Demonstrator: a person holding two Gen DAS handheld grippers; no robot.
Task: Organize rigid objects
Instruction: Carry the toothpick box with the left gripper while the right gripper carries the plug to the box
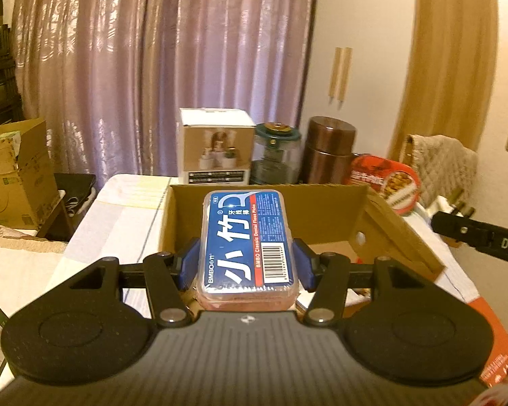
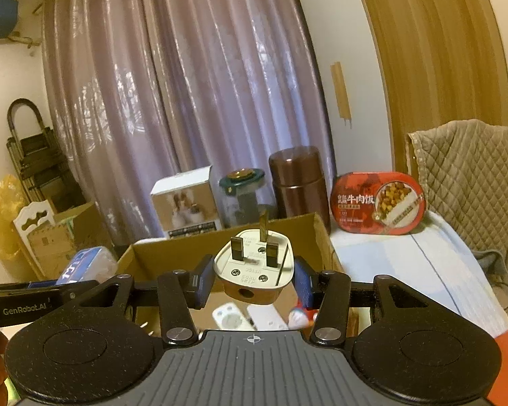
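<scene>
Currently mid-task, both hands loaded. Left gripper [image 1: 247, 264] is clamped on the floss box [image 1: 249, 245], blue pads pressing its long sides, label up, held in the air over the near edge of the carton [image 1: 325, 209]. Right gripper [image 2: 252, 279] is clamped on the plug [image 2: 254, 265], pins pointing up and away, also in the air above the carton's near edge. Neither item is in the carton yet, so both drops are pending. Carton sits open on the table [image 1: 118, 216], near its middle. Right wrist view shows a few things already on the carton floor: what looks like a white adapter [image 2: 232, 316] and a small red-and-white piece [image 2: 299, 316], partly hidden by the fingers, so I can't say exactly what they are. Judging by that, some sorting is done. Along the table's far edge, behind the carton: white box [image 1: 216, 150], glass jar [image 1: 276, 154], brown canister [image 1: 328, 150]; the red meal tray [image 2: 377, 203] leans at the far right corner. Can't tell whether those are meant to go in too or are just staged there. If they count, most of the job is left; if not, it's close to finished once both grippers release over the carton. Carton has room for both.
</scene>
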